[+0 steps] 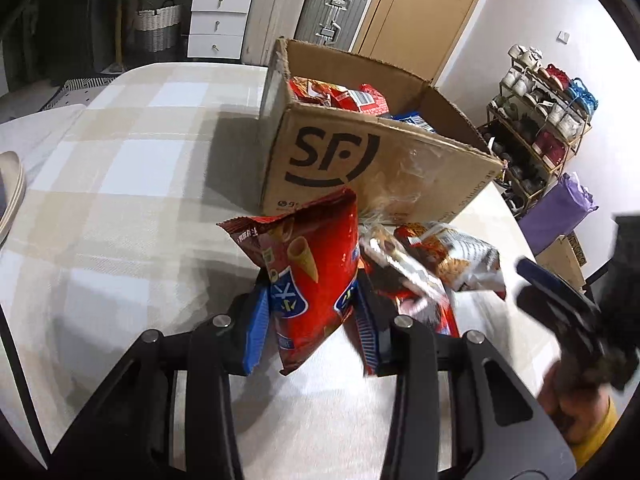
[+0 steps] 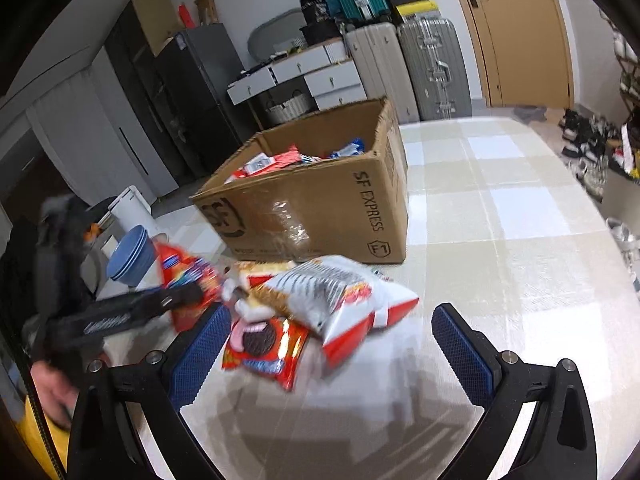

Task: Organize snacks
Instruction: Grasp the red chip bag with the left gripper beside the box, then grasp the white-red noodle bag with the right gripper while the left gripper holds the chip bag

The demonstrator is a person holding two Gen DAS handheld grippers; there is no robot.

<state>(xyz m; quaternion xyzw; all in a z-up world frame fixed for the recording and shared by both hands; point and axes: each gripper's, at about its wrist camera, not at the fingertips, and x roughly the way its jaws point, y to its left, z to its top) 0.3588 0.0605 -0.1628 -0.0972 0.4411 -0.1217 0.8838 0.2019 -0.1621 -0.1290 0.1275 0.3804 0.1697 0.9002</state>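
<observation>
A red snack bag, printed with cone-shaped crisps, is clamped between the blue pads of the left tool and is held upright just in front of the cardboard box. The box is open-topped, marked with a black courier logo, and is seen to hold red packets and blue packets below its rim. Just to the right of the held bag, on the near side of the box, a loose heap of snacks is found: a white-and-red bag lies across a red cookie packet, with further wrappers blurred beside them. The right tool is held with its jaws spread wide above this heap, and nothing is gripped by it. The desk is covered by a beige-and-white checked cloth. At its left edge a stack of blue bowls is seen. Farther off, white drawers, a woven basket, upright suitcases, a wooden door and a shoe rack are ranged along the walls.
</observation>
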